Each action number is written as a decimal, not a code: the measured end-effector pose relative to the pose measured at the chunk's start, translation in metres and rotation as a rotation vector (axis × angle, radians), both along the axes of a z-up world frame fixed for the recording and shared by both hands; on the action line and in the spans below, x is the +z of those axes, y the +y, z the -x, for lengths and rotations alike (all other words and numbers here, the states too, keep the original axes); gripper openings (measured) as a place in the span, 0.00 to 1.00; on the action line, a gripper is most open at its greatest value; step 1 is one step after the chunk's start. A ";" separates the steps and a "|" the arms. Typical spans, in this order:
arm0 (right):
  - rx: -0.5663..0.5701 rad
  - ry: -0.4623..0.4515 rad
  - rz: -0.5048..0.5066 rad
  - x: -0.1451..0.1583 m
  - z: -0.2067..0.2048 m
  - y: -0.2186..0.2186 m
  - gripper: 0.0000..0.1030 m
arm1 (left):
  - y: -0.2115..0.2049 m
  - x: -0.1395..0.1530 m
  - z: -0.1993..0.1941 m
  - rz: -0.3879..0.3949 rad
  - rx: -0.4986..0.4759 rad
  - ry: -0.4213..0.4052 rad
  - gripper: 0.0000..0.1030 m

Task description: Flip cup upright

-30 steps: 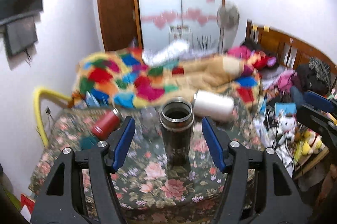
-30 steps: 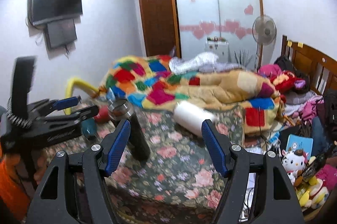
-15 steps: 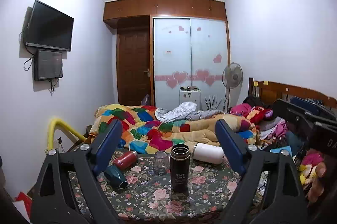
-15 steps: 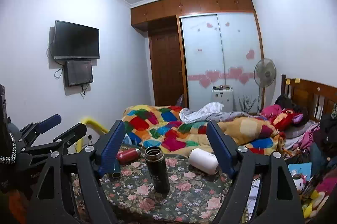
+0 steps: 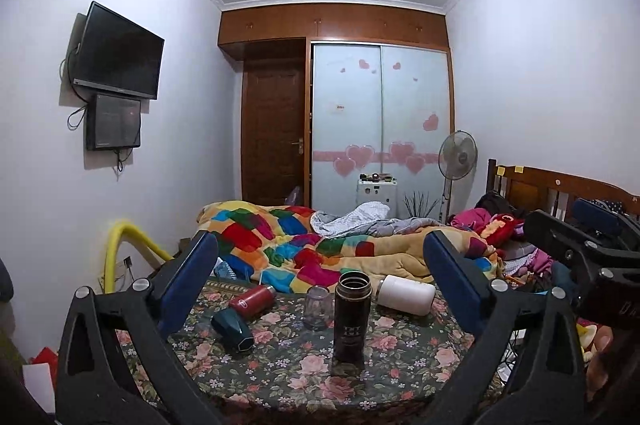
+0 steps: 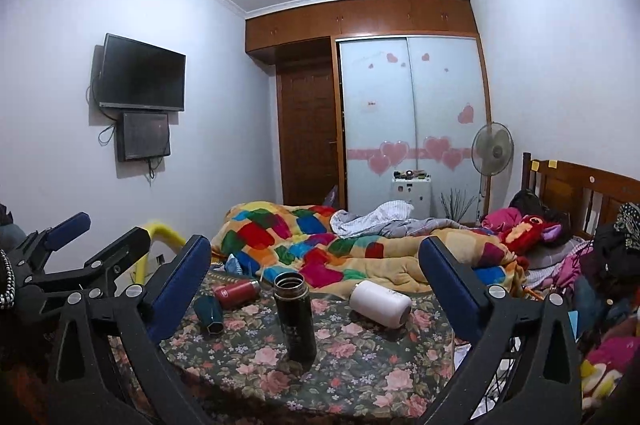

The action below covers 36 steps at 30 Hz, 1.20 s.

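A dark tall cup (image 5: 352, 321) stands upright with its mouth up on the floral table (image 5: 400, 377); it also shows in the right wrist view (image 6: 295, 317). My left gripper (image 5: 320, 289) is open and empty, held back from the table and well apart from the cup. My right gripper (image 6: 316, 289) is open and empty too, also back from the table. The right gripper shows at the right edge of the left wrist view (image 5: 580, 245), and the left gripper at the left edge of the right wrist view (image 6: 68, 257).
On the table lie a white bottle (image 5: 406, 294), a red bottle (image 5: 252, 296) and a dark teal cup (image 5: 232, 328); a clear glass (image 5: 318, 307) stands behind the dark cup. A bed with a patchwork quilt (image 5: 320, 249) lies beyond. Clutter fills the right side.
Both grippers have pulled back and up from the table, so the dark cup now looks smaller and farther. The cup stays upright where it stood.
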State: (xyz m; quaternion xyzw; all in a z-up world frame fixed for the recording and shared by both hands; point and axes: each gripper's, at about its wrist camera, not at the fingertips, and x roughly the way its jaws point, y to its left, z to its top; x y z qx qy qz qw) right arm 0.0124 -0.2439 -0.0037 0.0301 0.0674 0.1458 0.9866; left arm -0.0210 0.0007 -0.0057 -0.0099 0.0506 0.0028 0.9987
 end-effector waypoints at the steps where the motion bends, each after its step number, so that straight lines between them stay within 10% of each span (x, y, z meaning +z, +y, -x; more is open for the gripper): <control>1: -0.001 0.000 -0.002 0.000 0.002 -0.001 1.00 | 0.000 0.000 0.001 0.001 0.001 0.001 1.00; 36: 0.001 0.014 0.004 -0.001 0.006 -0.001 1.00 | 0.005 -0.009 -0.006 0.015 0.011 0.029 1.00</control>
